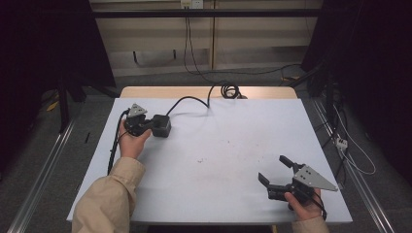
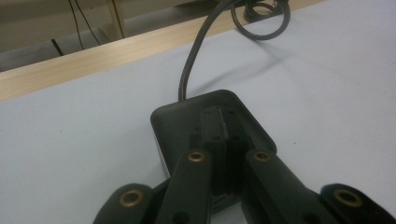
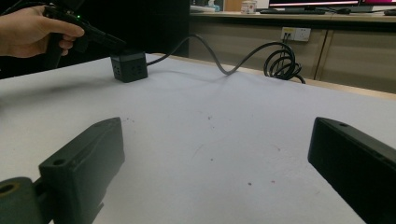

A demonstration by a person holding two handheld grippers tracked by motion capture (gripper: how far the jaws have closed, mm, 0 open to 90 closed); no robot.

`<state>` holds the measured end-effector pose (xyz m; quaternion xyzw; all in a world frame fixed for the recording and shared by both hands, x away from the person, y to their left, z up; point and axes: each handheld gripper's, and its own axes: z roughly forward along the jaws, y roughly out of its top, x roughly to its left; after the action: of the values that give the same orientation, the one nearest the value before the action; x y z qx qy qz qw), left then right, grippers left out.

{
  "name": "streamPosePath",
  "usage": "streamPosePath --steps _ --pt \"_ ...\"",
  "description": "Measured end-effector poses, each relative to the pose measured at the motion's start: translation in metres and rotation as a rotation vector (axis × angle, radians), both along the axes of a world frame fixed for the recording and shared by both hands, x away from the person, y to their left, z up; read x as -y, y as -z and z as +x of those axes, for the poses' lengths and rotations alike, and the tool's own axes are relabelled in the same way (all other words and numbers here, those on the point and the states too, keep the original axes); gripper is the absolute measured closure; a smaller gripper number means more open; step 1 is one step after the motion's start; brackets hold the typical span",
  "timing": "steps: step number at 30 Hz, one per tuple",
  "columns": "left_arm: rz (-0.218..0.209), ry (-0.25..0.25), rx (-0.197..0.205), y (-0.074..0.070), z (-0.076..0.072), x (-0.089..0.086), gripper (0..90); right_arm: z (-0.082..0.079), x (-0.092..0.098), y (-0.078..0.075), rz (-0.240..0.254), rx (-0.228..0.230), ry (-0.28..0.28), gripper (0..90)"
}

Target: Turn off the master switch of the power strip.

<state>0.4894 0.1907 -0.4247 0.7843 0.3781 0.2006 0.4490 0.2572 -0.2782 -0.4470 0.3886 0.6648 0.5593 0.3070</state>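
Two grippers were on the table (image 1: 218, 194). Left gripper (image 1: 148, 124) sat at the far left with its jaws pressed together, tips resting on top of the black power cube (image 1: 162, 126). They looked clenched on nothing, just touching the cube's top face (image 2: 219, 112). Right gripper (image 1: 274, 170) was at the near right, jaws spread wide with nothing between them, well apart from the cube. The cube's cable (image 1: 194, 99) ran back to a coil (image 1: 231, 90) at the table's far edge.

Risks, as judged:
- Closed tips pressing from above could slide off the smooth top, or tip and skid the cube.
- The stiff cable could drag the cube back or twist it if moved.
- The coil might snag on the table edge.
- The right gripper was too far away to steady anything quickly.
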Motion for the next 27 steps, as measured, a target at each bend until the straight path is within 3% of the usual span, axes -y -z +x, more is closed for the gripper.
streamPosePath --steps 20,22,25,27 --pt "-0.010 -0.009 -0.003 -0.0004 0.0003 -0.0001 90.0 0.0015 0.0005 0.0002 0.000 -0.002 -0.002 3.0" --pt "-0.038 -0.009 -0.003 -0.0019 0.0005 -0.0016 90.0 0.0020 0.0008 0.0004 -0.001 0.000 -0.002 3.1" --pt "-0.021 -0.011 -0.005 -0.0034 0.0005 -0.0011 90.0 0.0027 0.0003 0.0008 0.002 -0.005 0.000 3.2" --pt "-0.031 -0.014 -0.009 -0.0033 0.0004 -0.0016 90.0 0.0029 0.0000 0.0007 0.001 -0.002 -0.004 3.2"
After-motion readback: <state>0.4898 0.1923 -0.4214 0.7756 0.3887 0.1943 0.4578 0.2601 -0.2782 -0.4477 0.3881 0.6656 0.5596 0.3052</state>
